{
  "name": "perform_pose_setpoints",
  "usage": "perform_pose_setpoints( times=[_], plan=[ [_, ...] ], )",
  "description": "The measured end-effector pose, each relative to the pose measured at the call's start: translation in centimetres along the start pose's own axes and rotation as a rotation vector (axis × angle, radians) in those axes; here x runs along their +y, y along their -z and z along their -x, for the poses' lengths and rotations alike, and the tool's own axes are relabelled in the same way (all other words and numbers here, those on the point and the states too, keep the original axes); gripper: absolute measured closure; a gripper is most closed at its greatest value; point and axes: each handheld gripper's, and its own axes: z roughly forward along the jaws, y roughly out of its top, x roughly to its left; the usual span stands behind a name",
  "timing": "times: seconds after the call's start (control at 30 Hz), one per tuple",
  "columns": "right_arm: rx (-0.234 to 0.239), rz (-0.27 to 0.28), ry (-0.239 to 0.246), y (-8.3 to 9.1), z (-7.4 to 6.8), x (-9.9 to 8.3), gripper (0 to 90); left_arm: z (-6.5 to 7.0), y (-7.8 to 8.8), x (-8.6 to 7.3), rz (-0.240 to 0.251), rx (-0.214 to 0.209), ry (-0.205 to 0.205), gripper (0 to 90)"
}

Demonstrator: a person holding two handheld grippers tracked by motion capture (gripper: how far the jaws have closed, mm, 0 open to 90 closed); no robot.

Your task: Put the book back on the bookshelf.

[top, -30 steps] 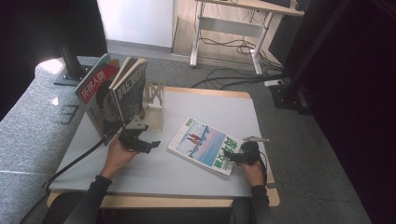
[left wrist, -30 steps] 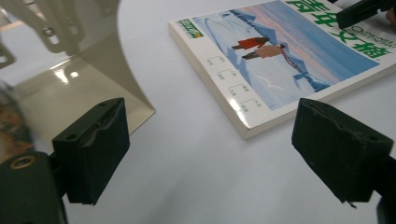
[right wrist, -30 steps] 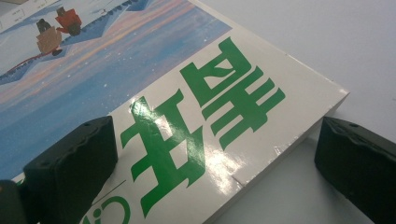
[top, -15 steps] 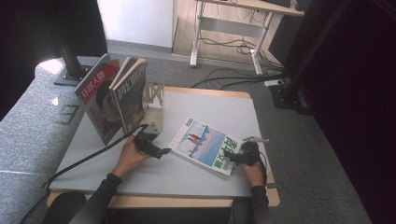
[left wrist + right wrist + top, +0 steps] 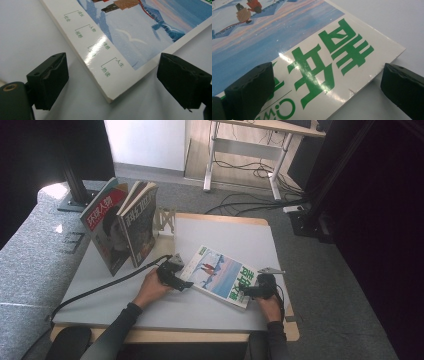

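On the grey table (image 5: 100,285), the flat magazine (image 5: 222,275) lies right of two upright magazines (image 5: 122,230) in a rack. Left gripper (image 5: 186,285) at its near-left corner, jaws apart, just been closing slightly; right gripper (image 5: 246,294) released over its near-right corner. Nothing grasped yet; lifting and racking remain.

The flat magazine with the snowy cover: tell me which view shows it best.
The high view: the magazine lies whole on the table, between the left hand-held gripper and the right hand-held gripper. The left gripper view gives one corner with small green print; the right gripper view gives the corner with large green characters.
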Motion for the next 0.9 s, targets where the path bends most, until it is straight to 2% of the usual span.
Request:
perform_pose_setpoints(
  times=[0.17,0.3,0.4,0.57,0.73,0.9],
  plan=[
    [-0.013,0.004,-0.011,-0.7,1.0,0.8,0.0,-0.2,-0.2,0.2,-0.005,-0.027,0.027,10.3],
    [-0.019,0.005,-0.021,-1.2,2.0,1.3,0.0,-0.3,-0.3,0.2,-0.002,-0.035,0.032,10.0],
    [0.025,-0.002,-0.058,-1.7,2.8,1.5,0.0,-0.3,-0.4,0.3,-0.001,-0.040,0.032,10.0],
    [0.027,-0.010,-0.041,-1.8,2.8,1.7,0.0,0.1,-0.5,0.4,-0.011,-0.029,0.025,8.8],
    [0.023,-0.019,-0.036,-1.8,2.7,1.8,0.0,0.2,-0.5,0.6,-0.013,-0.028,0.074,9.5],
    [0.009,-0.023,-0.018,-1.6,2.3,1.8,0.0,0.6,-0.3,0.6,-0.030,-0.020,0.091,9.1]
  ],
)
